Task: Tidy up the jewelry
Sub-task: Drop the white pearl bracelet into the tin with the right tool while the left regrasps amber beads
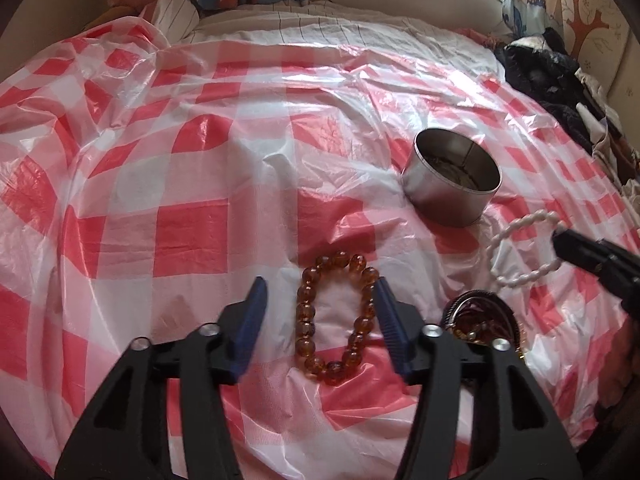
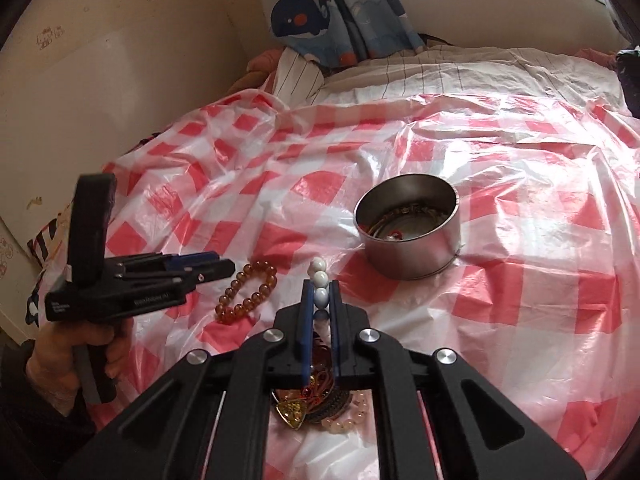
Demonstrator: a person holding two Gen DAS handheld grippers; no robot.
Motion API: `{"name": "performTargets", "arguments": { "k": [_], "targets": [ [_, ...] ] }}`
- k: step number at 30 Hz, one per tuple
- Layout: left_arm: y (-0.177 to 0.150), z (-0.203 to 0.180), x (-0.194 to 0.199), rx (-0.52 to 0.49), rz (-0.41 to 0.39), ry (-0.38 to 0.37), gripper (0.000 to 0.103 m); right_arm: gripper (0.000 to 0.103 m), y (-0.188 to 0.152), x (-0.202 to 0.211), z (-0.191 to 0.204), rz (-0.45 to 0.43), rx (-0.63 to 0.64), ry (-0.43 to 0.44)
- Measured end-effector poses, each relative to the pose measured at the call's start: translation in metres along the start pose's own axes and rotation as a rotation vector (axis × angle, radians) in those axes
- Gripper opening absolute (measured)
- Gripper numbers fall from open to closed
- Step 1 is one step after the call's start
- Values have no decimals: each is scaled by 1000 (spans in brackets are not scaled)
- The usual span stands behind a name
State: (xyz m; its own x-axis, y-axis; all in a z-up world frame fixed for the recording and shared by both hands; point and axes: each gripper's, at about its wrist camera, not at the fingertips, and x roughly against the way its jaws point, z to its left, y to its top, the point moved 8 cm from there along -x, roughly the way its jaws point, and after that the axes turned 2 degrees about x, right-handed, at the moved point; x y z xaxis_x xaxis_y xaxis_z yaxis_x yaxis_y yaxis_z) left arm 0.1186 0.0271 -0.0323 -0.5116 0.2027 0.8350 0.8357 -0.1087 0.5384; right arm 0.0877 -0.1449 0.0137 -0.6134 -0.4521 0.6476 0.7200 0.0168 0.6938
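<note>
Bed under a crinkled red-and-white checked plastic sheet, cream wall at left, whale-print curtain and window behind. Wide bare sheet at left and far side. Left tool parted, straddling the amber bead bracelet without pressing it. Tangled jewelry heap just right — then right tool clamped on the white bead bracelet. Steel tin beyond; dark clothes crowding the right edge.

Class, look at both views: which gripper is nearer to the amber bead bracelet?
Left. The left gripper hangs open with the amber bead bracelet between its fingers; the right gripper is off to the side, shut on the white bead bracelet.
</note>
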Motion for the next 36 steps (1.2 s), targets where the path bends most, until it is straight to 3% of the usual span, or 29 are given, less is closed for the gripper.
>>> {"name": "performTargets", "arguments": {
  "k": [4, 6, 7, 15, 22, 36],
  "targets": [
    [-10, 1, -21, -76, 43, 107, 56, 8, -1, 5, -11, -2, -20, -7],
    [-11, -3, -21, -93, 33, 107, 33, 8, 2, 9, -12, -11, -25, -4],
    [-9, -7, -18, -107, 31, 92, 10, 8, 3, 11, -13, -17, -29, -2],
    [11, -37, 23, -49, -80, -153, 10, 8, 7, 20, -18, -48, -60, 12],
    [18, -38, 34, 47, -99, -300, 10, 8, 11, 20, -14, -62, -64, 23],
    [60, -82, 66, 12, -196, -412, 10, 8, 28, 21, -18, -108, -98, 23]
  ]
}}
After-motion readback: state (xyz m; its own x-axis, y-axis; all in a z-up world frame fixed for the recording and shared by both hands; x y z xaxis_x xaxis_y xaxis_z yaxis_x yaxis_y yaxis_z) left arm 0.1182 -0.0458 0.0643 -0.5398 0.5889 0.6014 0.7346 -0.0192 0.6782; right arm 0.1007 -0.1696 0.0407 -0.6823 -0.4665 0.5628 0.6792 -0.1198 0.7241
